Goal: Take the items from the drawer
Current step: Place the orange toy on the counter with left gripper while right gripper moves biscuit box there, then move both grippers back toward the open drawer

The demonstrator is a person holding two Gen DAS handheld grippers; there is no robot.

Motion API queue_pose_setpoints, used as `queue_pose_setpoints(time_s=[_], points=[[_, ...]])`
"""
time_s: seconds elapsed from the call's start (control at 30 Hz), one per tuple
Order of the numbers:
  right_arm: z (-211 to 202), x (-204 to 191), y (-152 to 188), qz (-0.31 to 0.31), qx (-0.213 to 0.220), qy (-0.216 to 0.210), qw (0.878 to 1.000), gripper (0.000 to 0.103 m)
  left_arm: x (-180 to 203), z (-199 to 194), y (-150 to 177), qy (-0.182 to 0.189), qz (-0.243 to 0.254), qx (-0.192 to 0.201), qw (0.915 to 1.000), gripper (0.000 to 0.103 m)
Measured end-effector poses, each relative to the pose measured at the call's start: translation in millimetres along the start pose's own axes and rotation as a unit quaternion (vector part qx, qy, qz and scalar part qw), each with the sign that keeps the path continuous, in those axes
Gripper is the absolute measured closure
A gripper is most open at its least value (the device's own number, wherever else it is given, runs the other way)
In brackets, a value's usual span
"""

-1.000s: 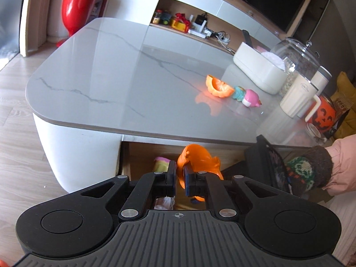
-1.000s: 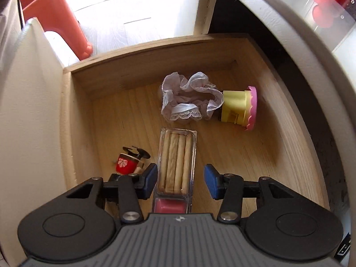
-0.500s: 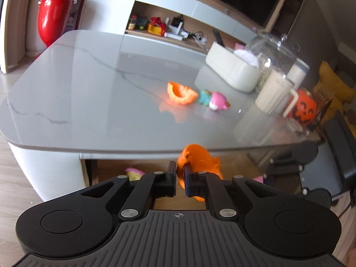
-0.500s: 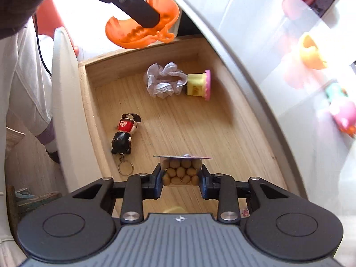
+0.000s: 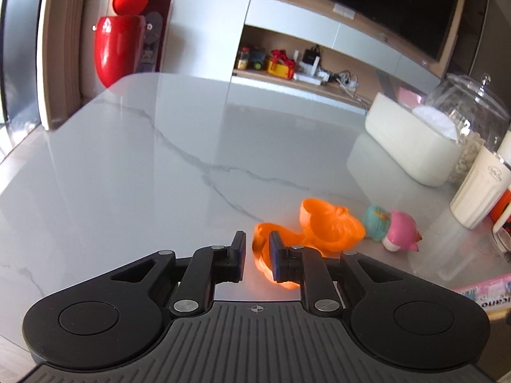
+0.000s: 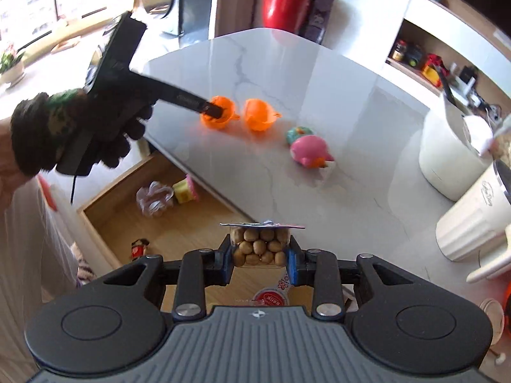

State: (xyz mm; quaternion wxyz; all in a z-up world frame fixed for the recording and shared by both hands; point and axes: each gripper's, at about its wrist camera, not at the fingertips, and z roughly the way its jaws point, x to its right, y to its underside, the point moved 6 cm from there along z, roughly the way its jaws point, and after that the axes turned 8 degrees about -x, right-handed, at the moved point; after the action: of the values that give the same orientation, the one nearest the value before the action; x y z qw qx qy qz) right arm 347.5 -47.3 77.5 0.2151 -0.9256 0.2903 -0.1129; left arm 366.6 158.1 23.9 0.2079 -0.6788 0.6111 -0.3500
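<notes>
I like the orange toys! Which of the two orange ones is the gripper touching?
The orange toy farther from the pink toy: the left gripper has its fingers around it. The other orange toy sits free on the table.

White grey-veined marble tabletop [image 5: 134, 172]; 2 orange toy shells [image 6: 258, 115]; pink toy [image 6: 309, 151].

Marble tabletop [image 5: 166, 172]; television [image 5: 367, 3] above shelving.

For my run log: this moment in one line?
left gripper: releasing orange plastic shell on marble tabletop | right gripper: holding clear biscuit pack
</notes>
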Motion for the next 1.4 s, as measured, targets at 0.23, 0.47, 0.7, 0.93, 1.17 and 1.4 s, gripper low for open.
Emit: queue_pose_setpoints(time_s=[0.23, 0.47, 0.7, 0.93, 1.17, 1.4], points=[[32.9, 52.8, -45.8, 0.078, 0.065, 0.037, 0.994, 0.072, -21.6, -71.7, 7.9, 0.082, 0.03, 0.066, 0.994, 0.085], [85.6, 61.1, -19.4, 0.083, 0.034, 0.072, 0.993, 0.057, -18.7, -70.2, 46.6, 0.159, 0.093, -0.044, 0.9819, 0.085], [79.3, 54.4, -0.7, 0.078, 0.042, 0.078, 0.993, 0.031, 8.0, -42.2, 87.8, 0.108, 0.224, -0.133, 0.9595, 0.085], [42.8, 29.6, 34.0, 0.04, 0.074, 0.038, 0.996, 0.022, 23.4, -23.1, 121.6, 0.067, 0.324, -0.176, 0.9271, 0.085], [55.6, 13.7, 80.2, -0.01, 0.027, -0.006, 1.0, 0.019, 85.7, -11.0, 141.3, 0.123, 0.375, -0.211, 0.8941, 0.085], [61.7, 60.3, 97.7, 0.096, 0.027, 0.018, 0.995, 0.018, 163.2, 20.2, 177.0, 0.125, 0.508, -0.205, 0.827, 0.084]])
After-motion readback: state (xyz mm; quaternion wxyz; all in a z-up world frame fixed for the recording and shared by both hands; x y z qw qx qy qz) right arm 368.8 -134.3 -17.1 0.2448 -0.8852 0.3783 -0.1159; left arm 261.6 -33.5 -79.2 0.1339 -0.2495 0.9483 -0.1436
